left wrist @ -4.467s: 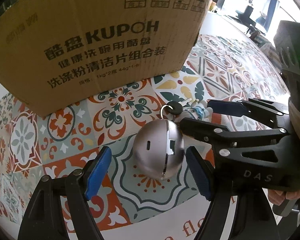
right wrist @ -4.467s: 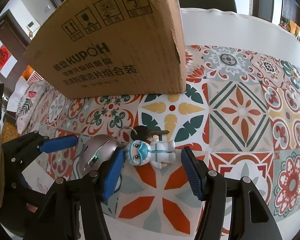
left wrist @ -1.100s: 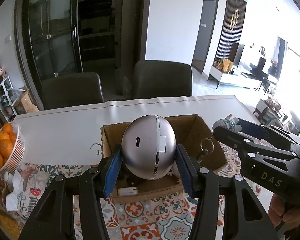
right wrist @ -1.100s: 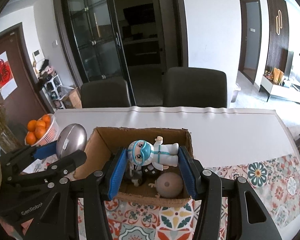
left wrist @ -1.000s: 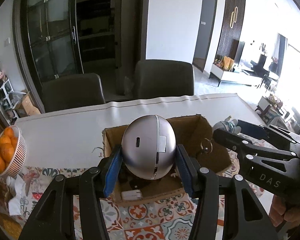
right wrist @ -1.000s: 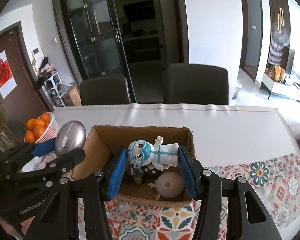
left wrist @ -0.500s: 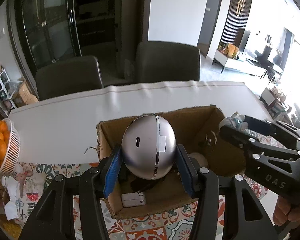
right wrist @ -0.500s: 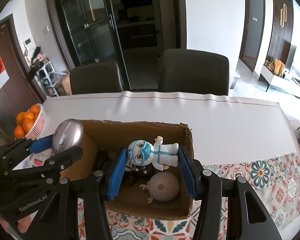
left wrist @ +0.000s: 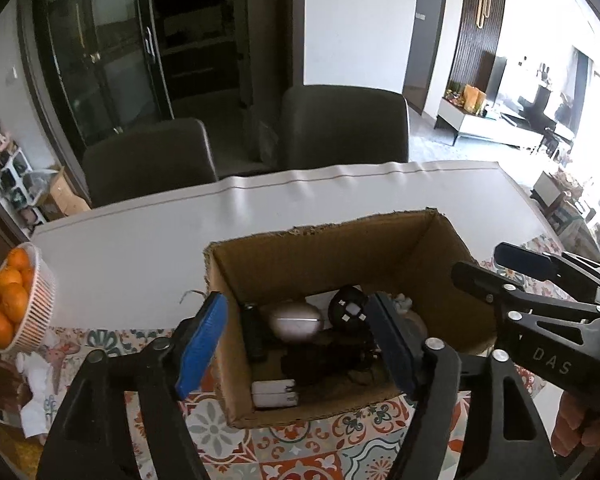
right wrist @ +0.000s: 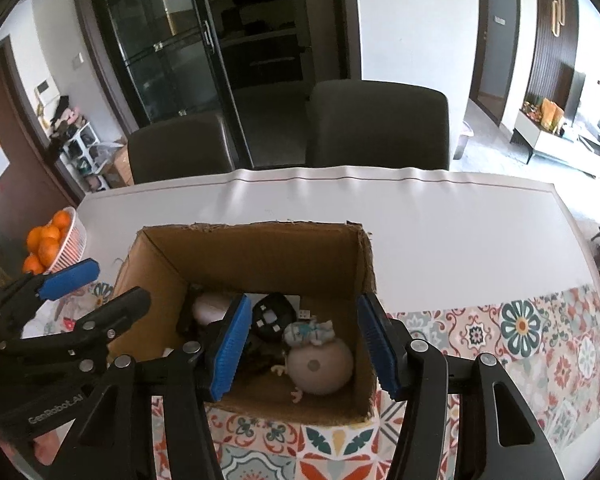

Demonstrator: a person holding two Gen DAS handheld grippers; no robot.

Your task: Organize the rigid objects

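An open cardboard box (left wrist: 324, 256) (right wrist: 256, 252) stands on the table. My left gripper (left wrist: 298, 346) is open and empty above its near left part. The silver round device (left wrist: 297, 319) lies inside the box, below the gripper; in the right wrist view (right wrist: 210, 305) only part of it shows. My right gripper (right wrist: 306, 346) is open and empty above the box's right part. The small white and blue figure (right wrist: 310, 331) lies inside, on a beige round doll head (right wrist: 320, 366). A black ball with white squares (right wrist: 273, 316) (left wrist: 347, 307) lies beside them.
A white charger (left wrist: 274, 394) and dark items lie in the box's near corner. A basket of oranges (left wrist: 10, 300) (right wrist: 50, 246) stands at the table's left edge. Two dark chairs (right wrist: 376, 126) stand behind the table. A patterned mat (right wrist: 520, 332) covers the near side.
Both grippers have opened. The silver device and the figure have dropped from them into the box. Both cameras have moved closer over the box.
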